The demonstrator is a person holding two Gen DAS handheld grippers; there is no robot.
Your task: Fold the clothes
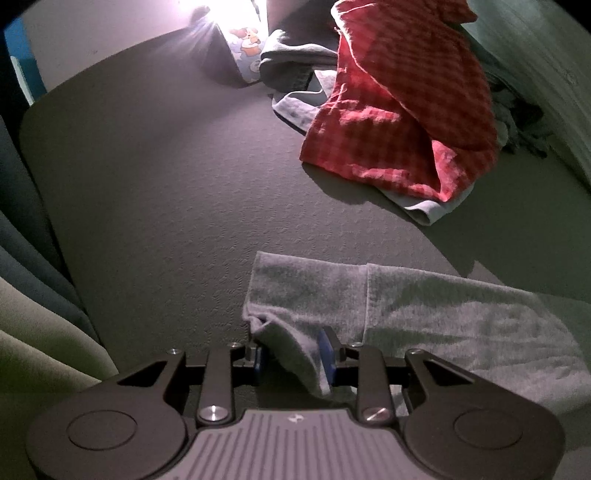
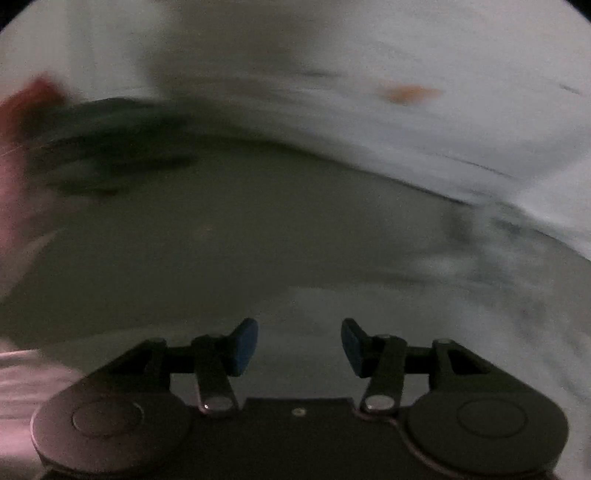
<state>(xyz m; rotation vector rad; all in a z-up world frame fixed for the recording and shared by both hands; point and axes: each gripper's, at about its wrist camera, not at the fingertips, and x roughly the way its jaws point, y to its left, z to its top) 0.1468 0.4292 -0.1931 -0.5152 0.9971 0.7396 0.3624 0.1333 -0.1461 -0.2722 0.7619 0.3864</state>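
Note:
A grey towel (image 1: 424, 317) lies flat on the dark grey table (image 1: 166, 184) at the near right in the left wrist view. Its near left corner is bunched up between the blue pads of my left gripper (image 1: 293, 354), which is shut on it. Farther back on the right, a red checked cloth (image 1: 399, 110) lies crumpled. The right wrist view is heavily blurred. My right gripper (image 2: 299, 343) stands open there with nothing between its fingers, over a pale grey surface.
Behind the red cloth lie a dark grey garment (image 1: 291, 59) and a pale cloth (image 1: 424, 212) under its near edge. A cartoon-printed item (image 1: 247, 48) stands by a bright glare (image 1: 199, 18). Folds of fabric (image 1: 29, 295) hang at the table's left edge.

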